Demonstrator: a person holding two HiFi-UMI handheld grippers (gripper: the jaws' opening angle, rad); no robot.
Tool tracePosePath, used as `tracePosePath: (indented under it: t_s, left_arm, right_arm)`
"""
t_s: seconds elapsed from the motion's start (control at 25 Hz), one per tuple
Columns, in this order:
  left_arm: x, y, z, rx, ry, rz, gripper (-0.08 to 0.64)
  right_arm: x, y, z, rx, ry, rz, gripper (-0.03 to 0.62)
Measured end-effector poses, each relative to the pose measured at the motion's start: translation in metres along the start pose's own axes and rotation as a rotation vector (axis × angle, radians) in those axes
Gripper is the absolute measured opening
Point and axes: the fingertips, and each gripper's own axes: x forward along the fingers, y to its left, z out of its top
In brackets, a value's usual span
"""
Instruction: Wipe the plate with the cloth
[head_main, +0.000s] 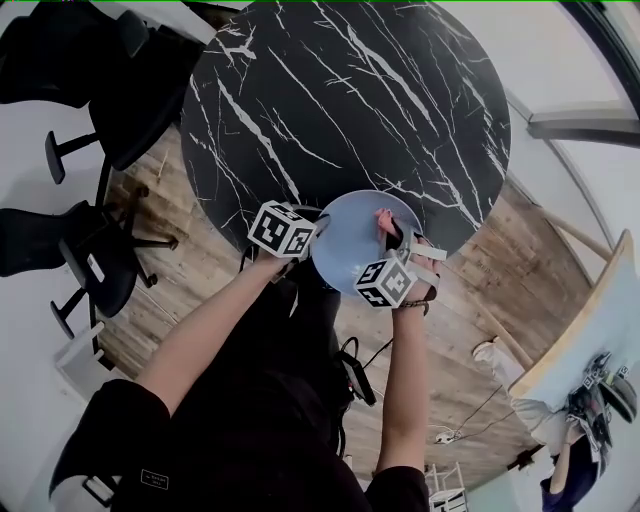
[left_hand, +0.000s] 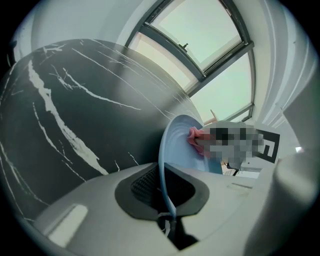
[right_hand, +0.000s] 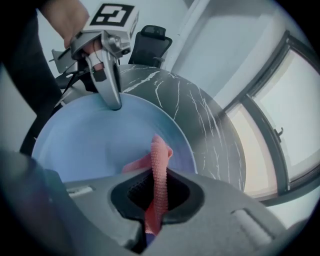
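A person holds a pair of tongs in each hand at the near edge of a round black worktop (head_main: 350, 100) with white lines running through it.

The left tongs (left_hand: 166, 199) are closed tight on the rim of a light blue plate (right_hand: 90, 145). The thin edge of the plate sits right between the two dark pads, and the pads press on it from both sides. The plate is tipped up, not lying flat. In the left gripper view it shows almost edge-on. In the head view it lies across the near edge of the worktop, part over the black top and part over the person's side. Whether it touches the worktop cannot be told.

The right tongs (right_hand: 156, 200) are closed on a pink cloth (right_hand: 160, 160). The cloth is bumpy and is squeezed into a narrow strip between the pads. Its free end pokes out past the tips and lies against the inside of the plate, on the side across from the left tongs.

Black chairs (head_main: 70, 250) stand on the wooden floor (head_main: 200, 270) to the left of the worktop. A big window (left_hand: 210, 40) shows behind the worktop in the left gripper view.
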Motion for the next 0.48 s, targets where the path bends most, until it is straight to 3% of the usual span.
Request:
tracePosePath:
  t_s: [0.48]
  left_arm:
    - [0.000,0.001,0.000,-0.010,-0.004,-0.007,0.020]
  right_arm:
    - [-0.041,0.119,0.010,-0.109,-0.027,0.253,0.008]
